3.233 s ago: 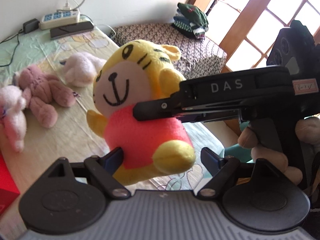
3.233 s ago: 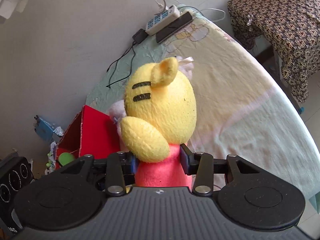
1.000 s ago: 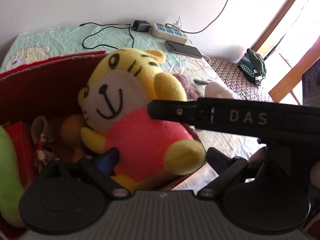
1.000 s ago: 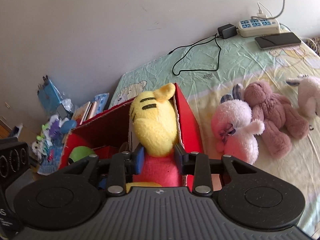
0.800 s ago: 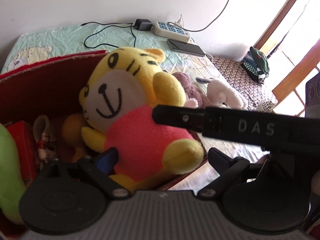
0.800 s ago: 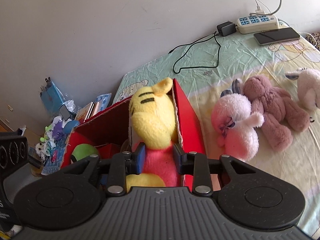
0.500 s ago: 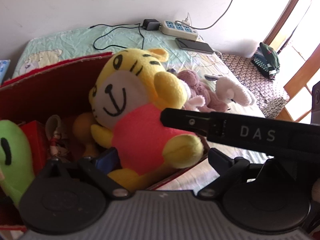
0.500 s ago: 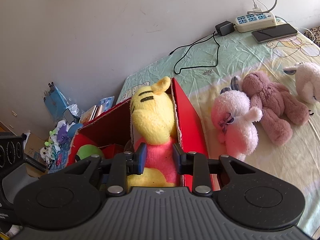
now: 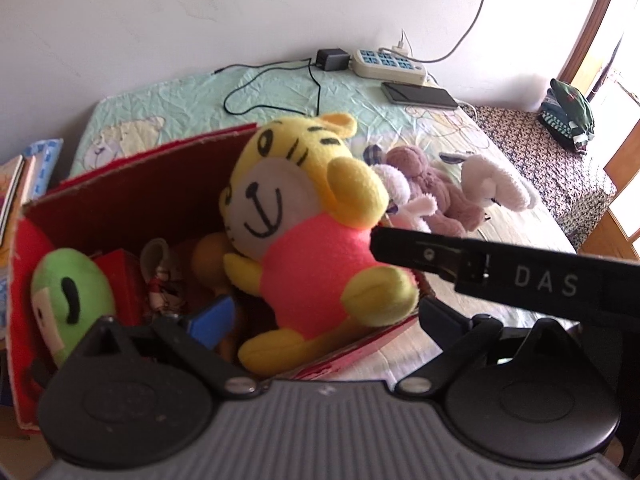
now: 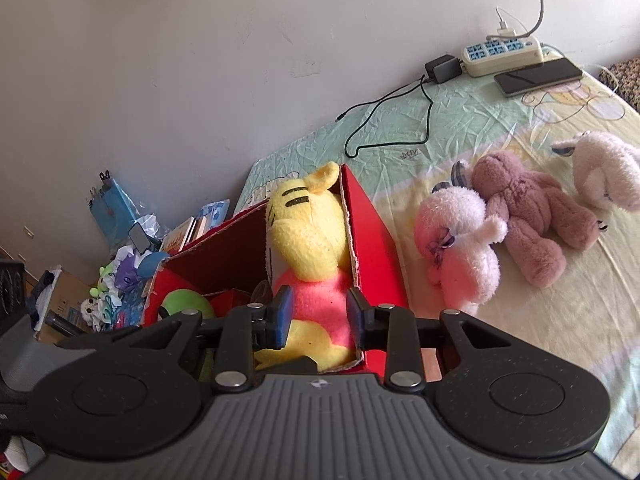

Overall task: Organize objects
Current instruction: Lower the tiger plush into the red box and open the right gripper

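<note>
A yellow tiger plush in a pink shirt (image 9: 304, 232) sits inside the red cardboard box (image 9: 120, 196), leaning on its right wall; it also shows in the right wrist view (image 10: 308, 240). My right gripper (image 10: 318, 316) has its jaws a little apart on either side of the plush's pink body, which no longer looks pinched. In the left wrist view the right gripper's black finger (image 9: 440, 256) sits just clear of the plush. My left gripper (image 9: 320, 316) is open and empty above the box's near edge.
The box also holds a green plush (image 9: 68, 292) and small toys. On the bed beside the box lie a pink plush (image 10: 460, 240), a mauve bear (image 10: 528, 216) and a white rabbit (image 10: 604, 168). A power strip (image 10: 502, 50) and phone (image 10: 538, 76) lie by the wall.
The tiger plush has sunk lower into the red box. My right gripper's jaws have widened around it and drawn back a little. The left gripper has pulled back.
</note>
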Available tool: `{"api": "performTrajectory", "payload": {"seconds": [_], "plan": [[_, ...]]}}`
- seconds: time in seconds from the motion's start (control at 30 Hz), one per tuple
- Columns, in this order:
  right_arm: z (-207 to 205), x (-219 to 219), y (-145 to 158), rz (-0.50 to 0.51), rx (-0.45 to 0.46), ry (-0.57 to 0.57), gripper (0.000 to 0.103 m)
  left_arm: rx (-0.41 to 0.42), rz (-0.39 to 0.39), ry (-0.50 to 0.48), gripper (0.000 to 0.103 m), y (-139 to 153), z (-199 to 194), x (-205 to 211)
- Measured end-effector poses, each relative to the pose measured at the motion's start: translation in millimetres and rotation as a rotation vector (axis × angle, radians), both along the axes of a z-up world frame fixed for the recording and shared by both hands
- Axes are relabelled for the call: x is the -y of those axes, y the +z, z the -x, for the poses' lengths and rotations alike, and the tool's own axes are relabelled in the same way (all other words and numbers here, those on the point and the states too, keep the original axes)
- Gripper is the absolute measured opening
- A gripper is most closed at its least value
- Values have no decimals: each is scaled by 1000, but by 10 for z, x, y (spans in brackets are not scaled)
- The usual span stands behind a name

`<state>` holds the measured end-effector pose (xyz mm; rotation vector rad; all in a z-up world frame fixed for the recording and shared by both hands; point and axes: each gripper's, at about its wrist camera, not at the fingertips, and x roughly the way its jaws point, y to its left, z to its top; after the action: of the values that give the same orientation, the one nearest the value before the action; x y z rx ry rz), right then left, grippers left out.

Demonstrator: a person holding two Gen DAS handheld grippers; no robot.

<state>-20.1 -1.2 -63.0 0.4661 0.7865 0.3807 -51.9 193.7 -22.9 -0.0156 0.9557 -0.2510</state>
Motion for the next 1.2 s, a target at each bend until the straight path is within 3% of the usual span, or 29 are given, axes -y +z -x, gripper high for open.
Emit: {"api": "performTrajectory", "payload": {"seconds": [0.8,1.2], "plan": [[134,458,91,22,12,-8,33,37,-224,109,99,217,82,482],[75,979,54,15,-14,-30,38,32,-243,103,99,276,-36,952]]}}
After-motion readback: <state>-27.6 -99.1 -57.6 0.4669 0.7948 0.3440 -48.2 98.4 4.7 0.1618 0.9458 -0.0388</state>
